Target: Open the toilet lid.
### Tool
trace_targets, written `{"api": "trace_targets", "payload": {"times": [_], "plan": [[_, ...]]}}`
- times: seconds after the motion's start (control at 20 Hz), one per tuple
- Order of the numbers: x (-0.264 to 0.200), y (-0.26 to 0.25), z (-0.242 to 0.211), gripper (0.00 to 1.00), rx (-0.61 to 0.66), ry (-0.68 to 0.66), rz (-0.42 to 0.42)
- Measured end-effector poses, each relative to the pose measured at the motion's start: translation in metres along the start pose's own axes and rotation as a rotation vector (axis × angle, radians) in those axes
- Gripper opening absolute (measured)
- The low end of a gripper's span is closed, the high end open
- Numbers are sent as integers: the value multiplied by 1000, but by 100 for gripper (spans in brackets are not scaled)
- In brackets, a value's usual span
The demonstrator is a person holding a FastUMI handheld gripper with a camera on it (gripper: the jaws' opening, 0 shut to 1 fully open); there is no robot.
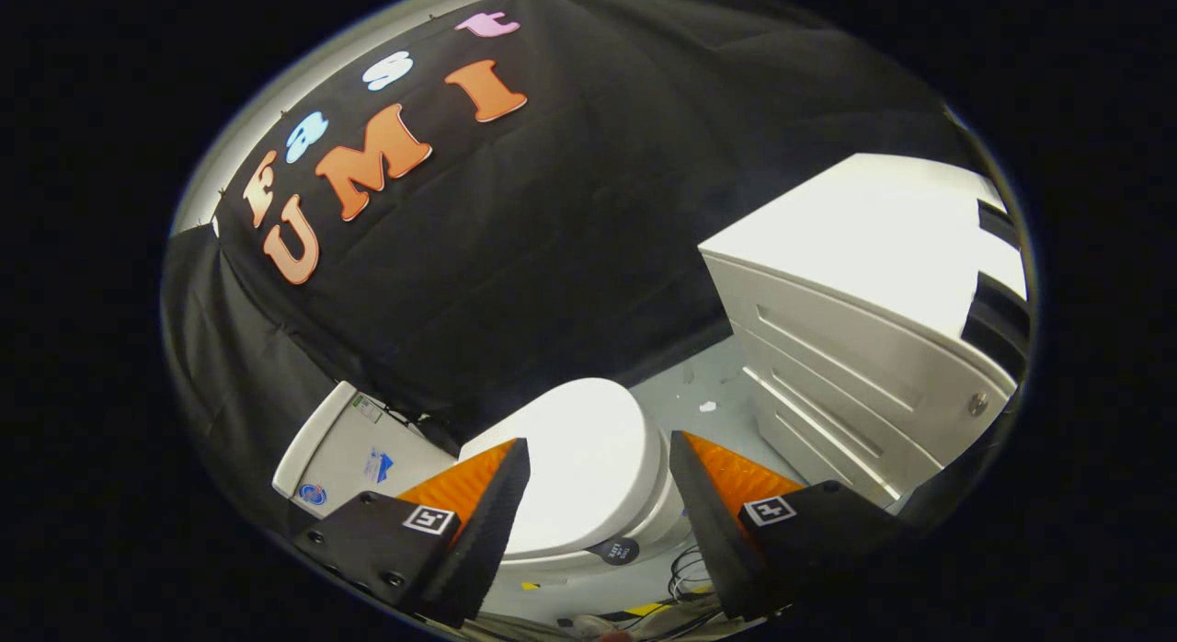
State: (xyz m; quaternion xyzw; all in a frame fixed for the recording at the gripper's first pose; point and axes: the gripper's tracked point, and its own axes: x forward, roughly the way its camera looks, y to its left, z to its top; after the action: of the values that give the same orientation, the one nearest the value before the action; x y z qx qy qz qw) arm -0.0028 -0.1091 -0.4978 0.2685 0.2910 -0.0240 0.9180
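Note:
A white toilet stands below and ahead of my gripper, tilted in the view. Its lid point(579, 463) lies shut, flat over the bowl. The white tank point(354, 453) sits behind it against the black cloth wall, with small stickers on its top. A dark round sticker point(613, 551) marks the front of the bowl. My gripper point(599, 453) hangs above the lid with its two fingers spread wide apart, open and holding nothing. The lid shows in the gap between the fingers, well below them.
A white cabinet point(846, 348) with drawer fronts and a round knob point(977, 404) stands beside the toilet. Grey floor point(703, 394) with small white scraps lies between them. Dark cables point(690, 573) and yellow-black tape lie on the floor by the toilet's base.

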Motion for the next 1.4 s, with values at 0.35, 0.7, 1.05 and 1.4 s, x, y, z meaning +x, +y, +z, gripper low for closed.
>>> {"api": "trace_targets", "payload": {"times": [0.35, 0.7, 1.05, 1.4], "plan": [[41, -39, -97, 98, 132, 215, 22], [60, -55, -164, 97, 238, 409, 72], [74, -44, -206, 72, 324, 582, 161], [80, -32, -214, 40, 329, 640, 195]]}}
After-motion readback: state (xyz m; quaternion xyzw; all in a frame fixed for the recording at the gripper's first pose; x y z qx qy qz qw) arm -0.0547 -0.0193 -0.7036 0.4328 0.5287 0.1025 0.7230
